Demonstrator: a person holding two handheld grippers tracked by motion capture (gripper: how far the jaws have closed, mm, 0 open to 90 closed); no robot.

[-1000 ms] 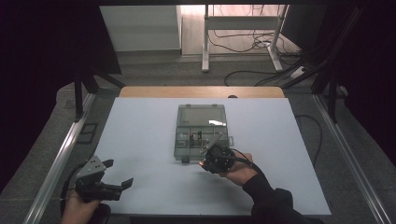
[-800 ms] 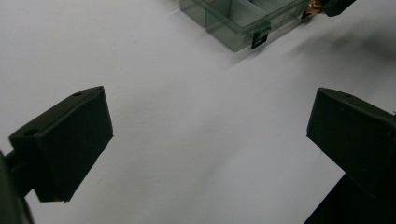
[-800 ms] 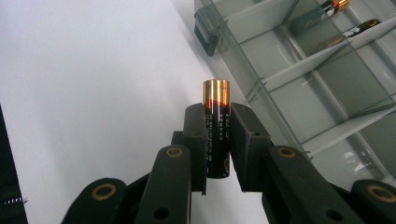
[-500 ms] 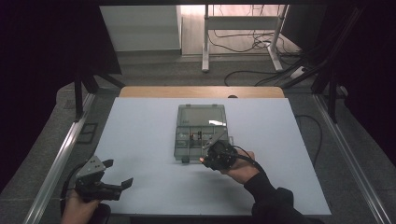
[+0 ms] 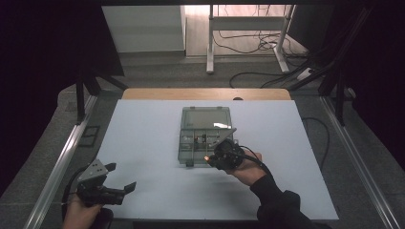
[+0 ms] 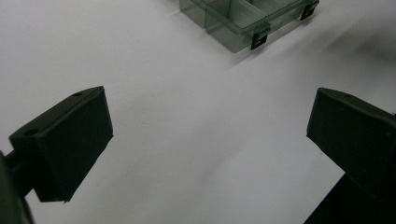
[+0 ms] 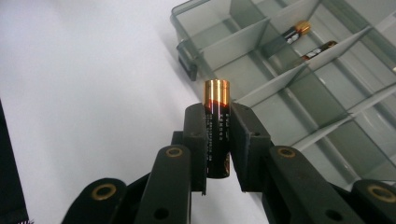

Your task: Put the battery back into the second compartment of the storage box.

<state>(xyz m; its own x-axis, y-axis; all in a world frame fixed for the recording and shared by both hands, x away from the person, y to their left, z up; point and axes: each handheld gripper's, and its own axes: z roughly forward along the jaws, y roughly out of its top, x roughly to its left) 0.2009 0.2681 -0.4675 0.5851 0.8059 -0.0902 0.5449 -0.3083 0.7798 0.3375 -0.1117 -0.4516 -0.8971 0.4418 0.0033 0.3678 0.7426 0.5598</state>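
Battery [image 7: 217,128] first: it stands upright between the jaws of the right tool [image 7: 217,140], gold cap poking clear above the pads, black body pinched on both sides about midway down. It hangs just off the near right corner of the clear organizer box [image 7: 299,70], over the white worktop [image 7: 84,79]. I'd call that a small, stiff, fairly dense cylinder with a smooth wrap, so it could swivel or slide if squeezed near an end. Holding it across the middle of the body, as now, looks the safest purchase, and it won't crush.

Inside the box, two more batteries [image 7: 308,39] lie in compartments towards the far side; the dividers are thin and the lid stands open at the back.

From above, the right tool [image 5: 224,155] sits at the box's near right corner [image 5: 205,138], hand cupped beneath it. Against the earlier high views, that hand has barely crept, perhaps a touch closer to the box edge, and the grip looks unchanged, clamped on the battery throughout.

Over at the near left corner of the worktop [image 5: 143,143], the left tool [image 5: 119,188] rests with jaws spread wide and nothing between them. Its own view shows bare white surface between the two black pads [image 6: 70,144]. It sits in the same spot as before.
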